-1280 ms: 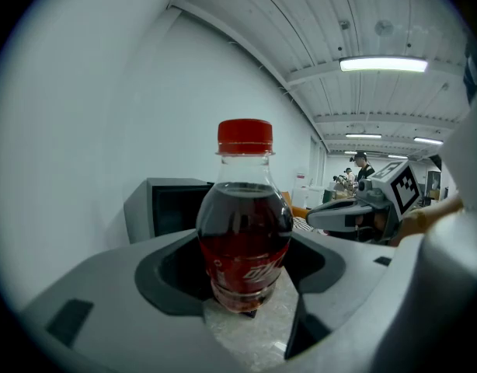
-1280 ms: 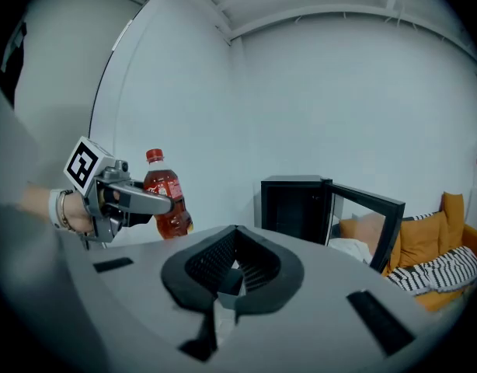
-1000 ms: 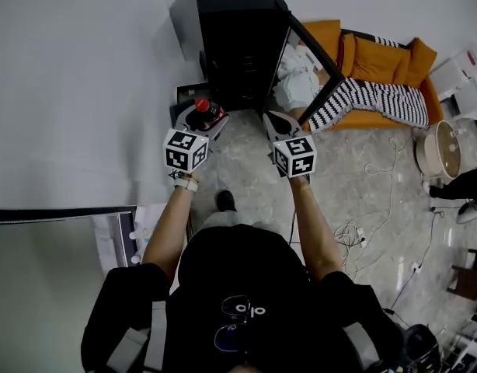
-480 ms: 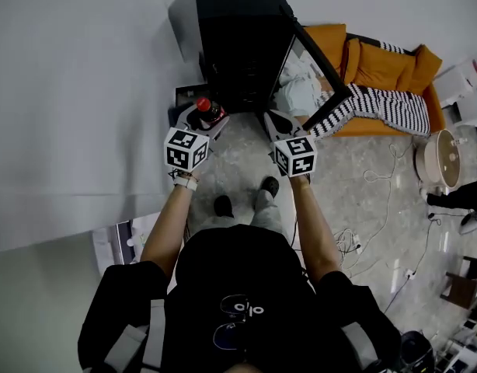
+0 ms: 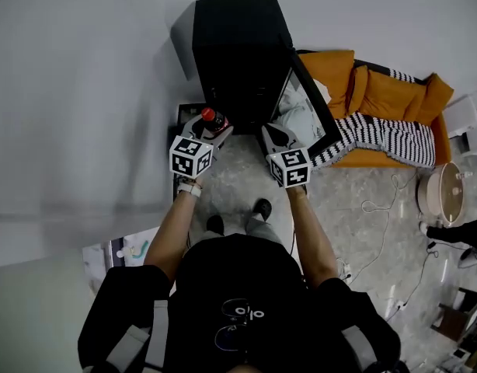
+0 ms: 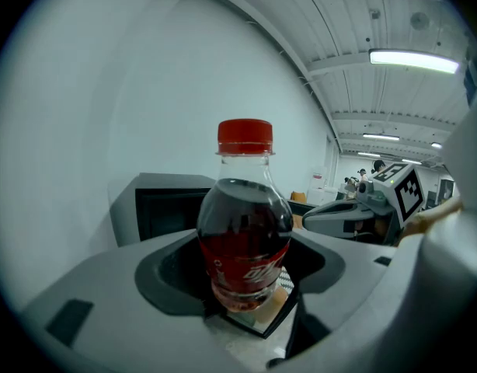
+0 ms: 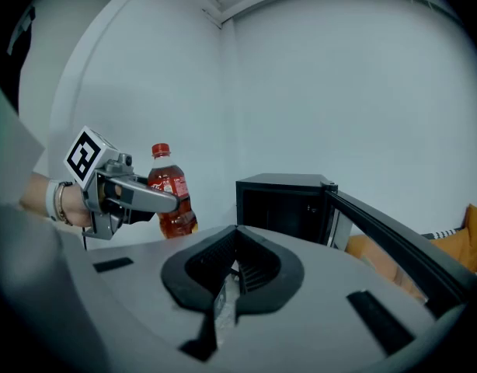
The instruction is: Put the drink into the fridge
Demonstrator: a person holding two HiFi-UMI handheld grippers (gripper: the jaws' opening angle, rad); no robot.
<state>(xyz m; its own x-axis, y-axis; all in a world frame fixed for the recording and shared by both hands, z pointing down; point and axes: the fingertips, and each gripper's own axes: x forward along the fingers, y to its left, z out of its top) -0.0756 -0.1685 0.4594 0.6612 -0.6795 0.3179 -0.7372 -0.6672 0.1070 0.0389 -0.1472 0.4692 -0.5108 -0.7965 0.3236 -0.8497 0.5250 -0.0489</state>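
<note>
A cola bottle (image 5: 212, 119) with a red cap and dark drink stands upright in my left gripper (image 5: 210, 128), which is shut on its lower body. In the left gripper view the bottle (image 6: 245, 231) fills the middle, between the grey jaws. The black mini fridge (image 5: 238, 53) stands just ahead against the white wall, its door (image 5: 312, 103) swung open to the right. My right gripper (image 5: 274, 135) is shut and holds nothing, level with the left one in front of the fridge opening. The right gripper view shows the fridge (image 7: 285, 204), its door (image 7: 386, 243) and the bottle (image 7: 170, 193).
An orange sofa (image 5: 382, 92) with a black-and-white striped blanket (image 5: 378, 134) sits right of the fridge door. White cables (image 5: 378, 208) trail over the stone floor, near a round white appliance (image 5: 443, 189). A dark box (image 5: 184, 111) lies left of the fridge base.
The person has stepped forward, so both grippers and the bottle are now closer to the fridge opening. Neither gripper's hold has changed.
</note>
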